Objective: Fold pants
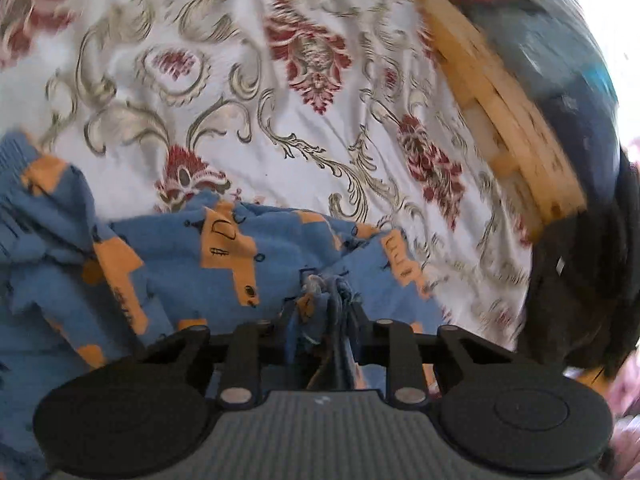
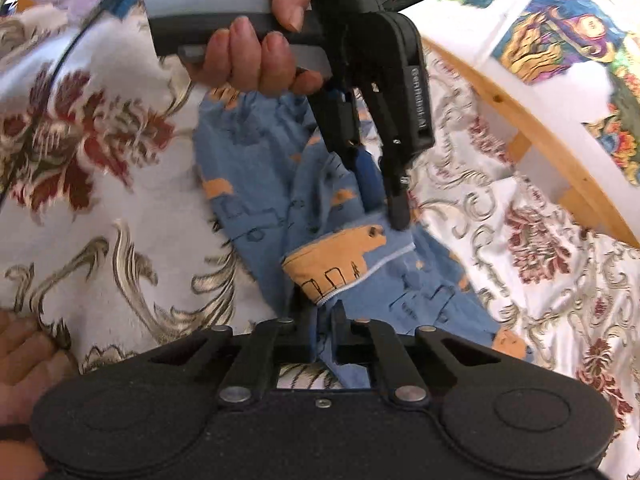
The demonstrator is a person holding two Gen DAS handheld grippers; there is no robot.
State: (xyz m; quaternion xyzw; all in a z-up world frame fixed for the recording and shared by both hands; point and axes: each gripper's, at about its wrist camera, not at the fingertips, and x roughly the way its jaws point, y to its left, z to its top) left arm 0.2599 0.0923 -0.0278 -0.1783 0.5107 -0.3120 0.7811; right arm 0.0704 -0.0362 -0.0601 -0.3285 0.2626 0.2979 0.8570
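Note:
The pants [image 1: 224, 264] are blue with orange bear and block prints and lie bunched on a flowered white bedspread [image 1: 248, 92]. My left gripper [image 1: 326, 304] is shut on a gathered fold of the pants. In the right wrist view the pants [image 2: 280, 184] stretch from the far left gripper [image 2: 384, 200], held by a hand [image 2: 256, 56], down to my right gripper [image 2: 322, 320]. My right gripper is shut on a hem edge of the pants with an orange bear print [image 2: 340, 256].
A wooden bed frame rail [image 1: 508, 120] curves along the right, also showing in the right wrist view [image 2: 552, 152]. A patterned white cloth [image 2: 560, 40] lies beyond it. Dark objects [image 1: 580, 288] sit at the right edge. The person's other hand [image 2: 24, 360] shows at lower left.

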